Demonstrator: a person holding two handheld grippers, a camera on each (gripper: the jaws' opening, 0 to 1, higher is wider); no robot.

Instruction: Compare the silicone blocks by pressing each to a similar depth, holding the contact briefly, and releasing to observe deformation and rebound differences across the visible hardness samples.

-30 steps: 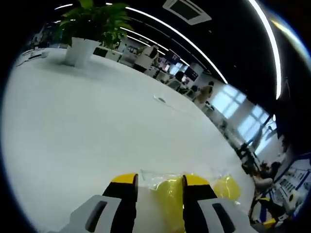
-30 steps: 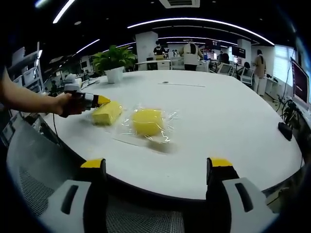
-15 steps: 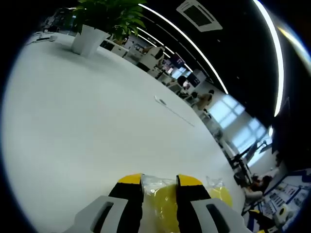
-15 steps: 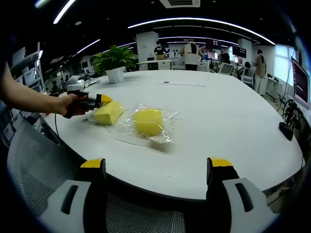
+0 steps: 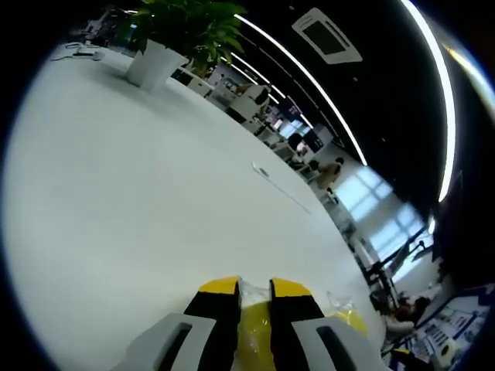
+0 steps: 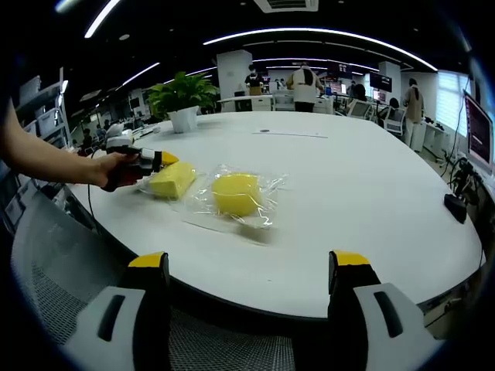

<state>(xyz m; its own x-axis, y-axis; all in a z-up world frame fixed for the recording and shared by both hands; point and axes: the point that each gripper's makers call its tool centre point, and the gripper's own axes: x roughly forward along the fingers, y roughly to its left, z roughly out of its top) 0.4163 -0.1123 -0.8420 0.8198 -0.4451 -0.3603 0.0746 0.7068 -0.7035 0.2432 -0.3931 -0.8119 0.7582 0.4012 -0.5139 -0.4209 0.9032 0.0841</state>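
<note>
Silicone blocks sit on the white table [image 6: 371,193], both yellow: a squarish block [image 6: 172,181] nearest the person's hand [image 6: 116,169], and a rounder block [image 6: 235,193] just beside it, wrapped in a clear bag [image 6: 259,209]. Left gripper [image 5: 253,292] is clenched on the squarish block; in left gripper view the jaws stand close w/ yellow squeezed between them, and right gripper view shows its yellow tip at that block's edge. Right gripper [image 6: 247,270] is released, jaws wide apart, hanging off the table's near edge, well apart from both blocks. Step in hand looks like press-and-hold on sample 1. Next move prob calls for easing off slowly to watch rebound, then same squeeze depth on the bagged block. Can't read any brand, label or hardness marking.
</note>
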